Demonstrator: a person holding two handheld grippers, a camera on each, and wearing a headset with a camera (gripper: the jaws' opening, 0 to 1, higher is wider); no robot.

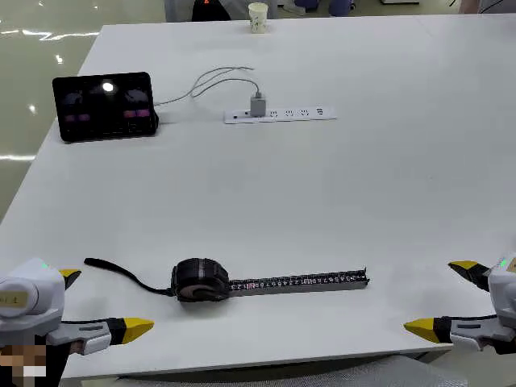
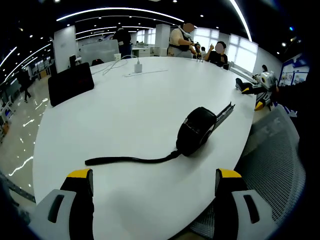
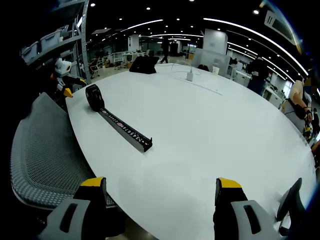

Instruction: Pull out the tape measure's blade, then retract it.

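Note:
A black tape measure lies on the white table near its front edge, its blade pulled out to the right and lying flat. A black wrist strap trails left from the case. My left gripper is open at the front left, apart from the case, with the strap just ahead of its yellow-tipped fingers. My right gripper is open at the front right, some way from the blade's hooked end. The case lies far off in the right gripper view.
A dark tablet stands at the back left. A white power strip with a charger and cable lies mid-back. A paper cup sits at the far edge. A mesh chair is against the table's near edge. People stand in the background.

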